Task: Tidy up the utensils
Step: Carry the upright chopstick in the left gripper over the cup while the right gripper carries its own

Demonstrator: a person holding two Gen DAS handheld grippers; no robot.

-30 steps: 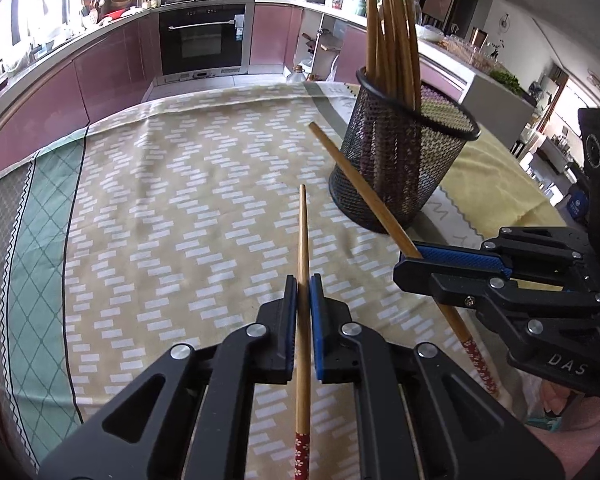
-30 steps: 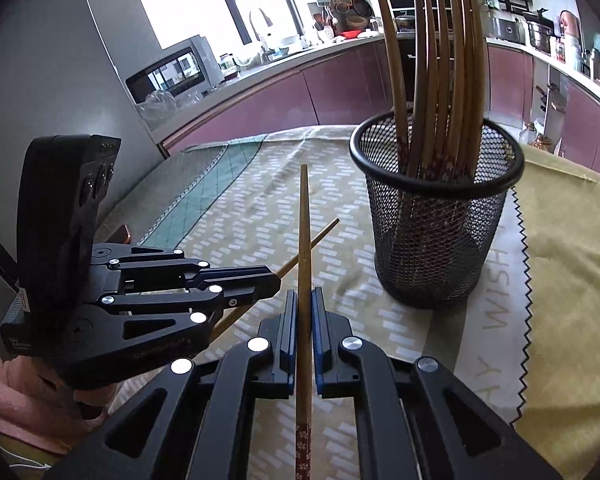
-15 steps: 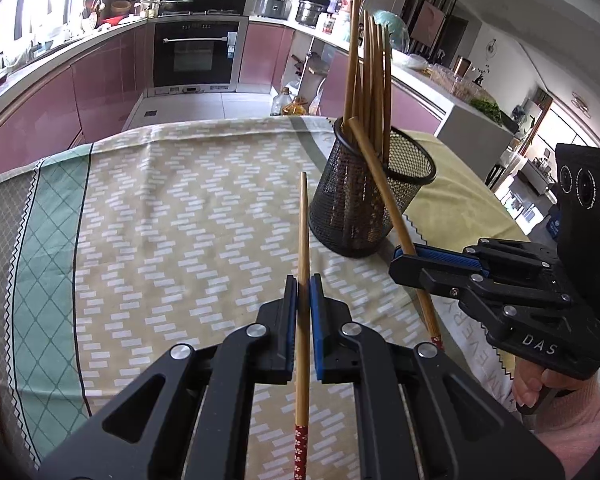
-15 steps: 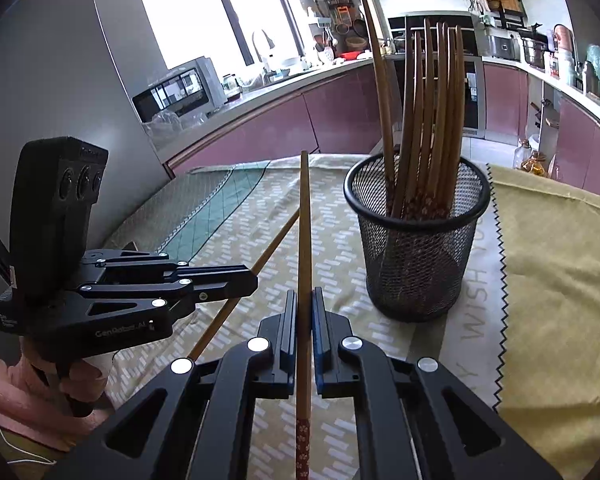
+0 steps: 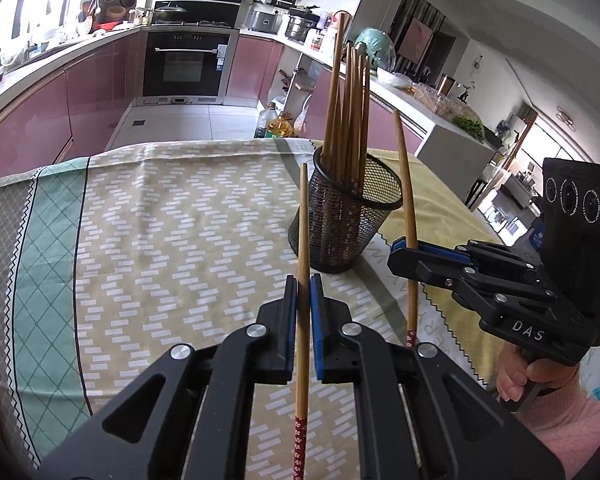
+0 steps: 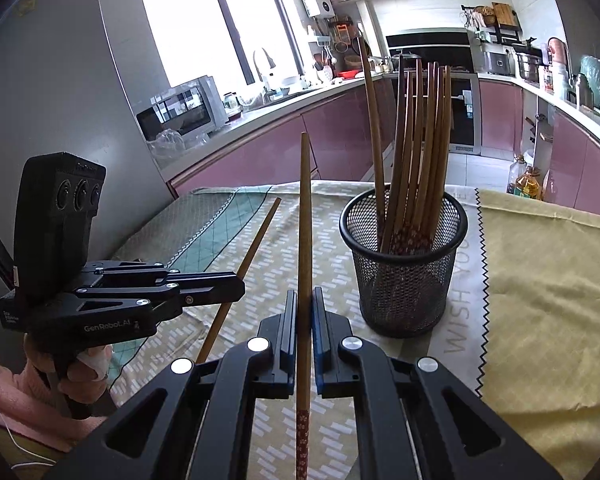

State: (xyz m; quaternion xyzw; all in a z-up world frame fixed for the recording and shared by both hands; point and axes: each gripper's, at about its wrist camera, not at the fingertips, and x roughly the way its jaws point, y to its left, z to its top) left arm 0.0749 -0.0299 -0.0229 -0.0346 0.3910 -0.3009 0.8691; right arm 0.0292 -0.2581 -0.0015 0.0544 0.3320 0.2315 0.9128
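My left gripper is shut on a wooden chopstick that points forward, its red patterned end toward the camera. My right gripper is shut on a second chopstick in the same way. A black mesh cup stands on the table with several chopsticks upright in it. It is ahead and to the right of both grippers. In the left wrist view the right gripper holds its chopstick beside the cup. In the right wrist view the left gripper hangs at the left with its chopstick.
A patterned beige and green cloth covers the table, and a yellow cloth lies on its right side. Behind the table's far edge are pink kitchen cabinets and an oven. A hand in a pink sleeve holds the right gripper.
Both grippers have risen and drawn back from the mesh cup, each still holding its chopstick. The cup now looks smaller and farther away. The chopsticks tilt more steeply upward.
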